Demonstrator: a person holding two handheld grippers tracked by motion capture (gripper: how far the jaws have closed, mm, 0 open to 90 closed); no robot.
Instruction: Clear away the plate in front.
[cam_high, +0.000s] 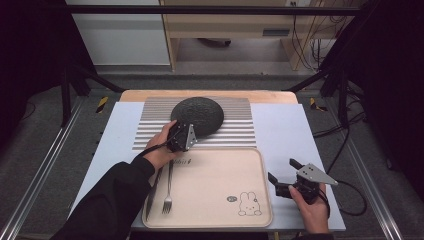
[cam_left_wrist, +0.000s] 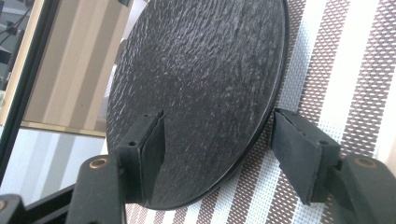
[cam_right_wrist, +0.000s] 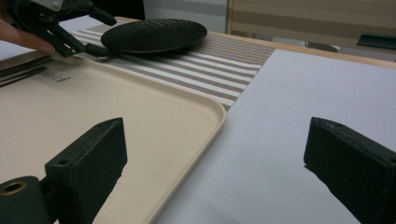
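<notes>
Black textured plate lies on the striped placemat beyond the tray, its near rim straddled by the left gripper's unclosed jaws for a lift, while the right gripper idles open.

One black plate, one striped placemat, one beige tray, one fork, one knife

Table with mat, striped runner and tray

A wooden table carries a pale sheet; on that lie a striped placemat and a beige tray. The placemat lies just beyond the left gripper, under its jaws. The tray lies just to the left of the right gripper, and bare sheet lies beneath that gripper's jaws.
</notes>
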